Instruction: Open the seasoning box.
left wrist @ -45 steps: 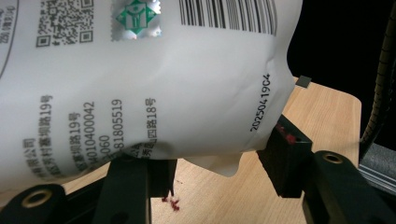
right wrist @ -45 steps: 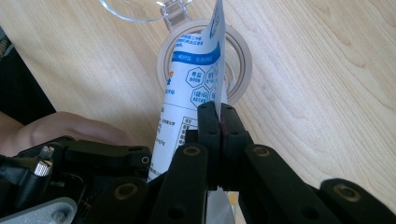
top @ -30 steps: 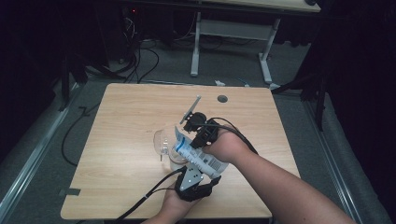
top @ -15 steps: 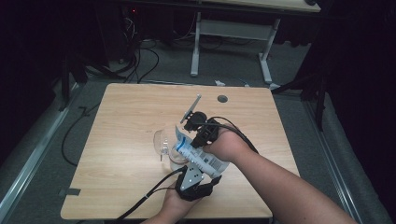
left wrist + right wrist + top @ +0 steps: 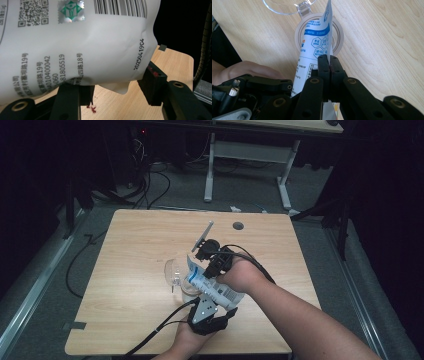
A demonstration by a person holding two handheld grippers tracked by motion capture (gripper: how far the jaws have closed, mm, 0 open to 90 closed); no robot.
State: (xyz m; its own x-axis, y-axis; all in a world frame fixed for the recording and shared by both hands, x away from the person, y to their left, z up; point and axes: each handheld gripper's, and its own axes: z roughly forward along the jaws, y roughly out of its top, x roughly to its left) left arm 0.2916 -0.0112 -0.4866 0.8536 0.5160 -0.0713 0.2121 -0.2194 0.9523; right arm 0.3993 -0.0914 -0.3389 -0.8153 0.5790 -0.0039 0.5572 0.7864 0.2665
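**A:** ok so how are the hands sitting here?

**B:** From the high view, the right forearm comes in from about 5 o'clock and runs up toward the middle of the table (image 5: 130, 250). The right gripper (image 5: 200, 251) is out at the end of it, pointing roughly 10 o'clock. The left hand (image 5: 187, 345) is at the near edge, 6 o'clock side, with the left gripper (image 5: 210, 297) aimed up toward 12.

**A:** and the pouch?

**B:** The white pouch (image 5: 212, 287) lies tilted between the two grippers, top end toward 10 o'clock, over a clear jar (image 5: 187, 292) whose flip lid (image 5: 175, 272) hangs open at 10 o'clock of it.

**A:** is the right one actually gripping?

**B:** Yep. In the right gripper view the right gripper (image 5: 329, 65) has both jaws pressed flat together on the thin edge of the pouch (image 5: 314, 47), which runs off toward 12 over the jar's (image 5: 298, 37) round mouth.

**A:** left one?

**B:** In the left gripper view the left gripper (image 5: 117, 86) has its jaws partway apart, clamped on the bottom of the pouch (image 5: 75, 45). One pad sits at 7 o'clock under it, the other at 4 o'clock against its crumpled corner. A few red crumbs (image 5: 92, 108) lie on the wood by the 7 o'clock pad.
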